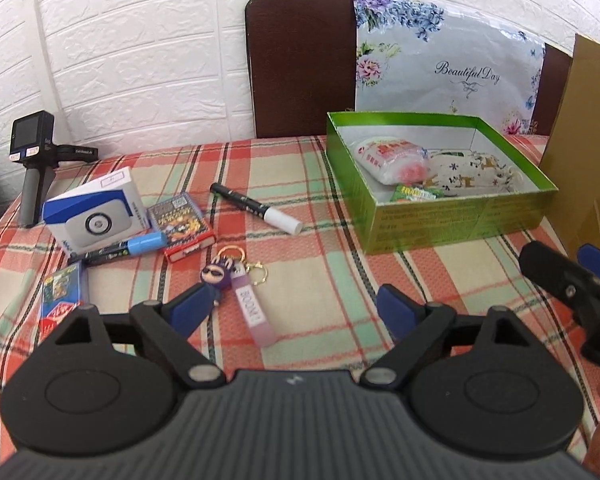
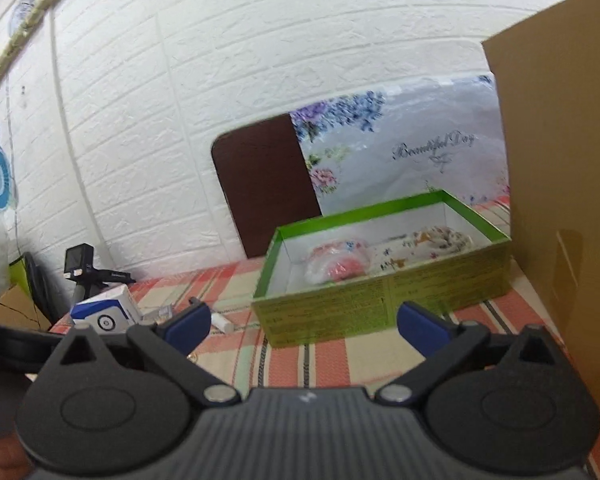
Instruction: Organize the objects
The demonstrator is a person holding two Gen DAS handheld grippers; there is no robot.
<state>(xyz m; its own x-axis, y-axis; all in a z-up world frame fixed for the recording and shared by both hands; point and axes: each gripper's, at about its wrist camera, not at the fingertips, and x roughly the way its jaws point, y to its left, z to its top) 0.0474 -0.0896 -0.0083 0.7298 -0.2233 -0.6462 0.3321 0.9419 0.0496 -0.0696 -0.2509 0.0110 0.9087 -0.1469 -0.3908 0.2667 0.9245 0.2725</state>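
Note:
An open green box (image 1: 456,222) (image 2: 380,300) stands on the plaid tablecloth and holds a plastic snack bag (image 1: 388,156), a patterned pouch (image 1: 472,172) and a small green packet (image 1: 414,193). Left of it lie a black and white marker (image 1: 256,208), a keychain with a pink strap (image 1: 236,284), a blue-capped marker (image 1: 128,246), a card box (image 1: 180,224), a blue and white box (image 1: 96,212) and a small blue pack (image 1: 62,286). My left gripper (image 1: 292,308) is open and empty above the keychain. My right gripper (image 2: 304,326) is open and empty, facing the green box.
A camera on a grip (image 1: 34,168) stands at the table's far left. A brown cardboard sheet (image 1: 580,140) (image 2: 560,200) stands to the right of the green box. A dark board and a floral sheet (image 1: 440,64) lean on the white brick wall.

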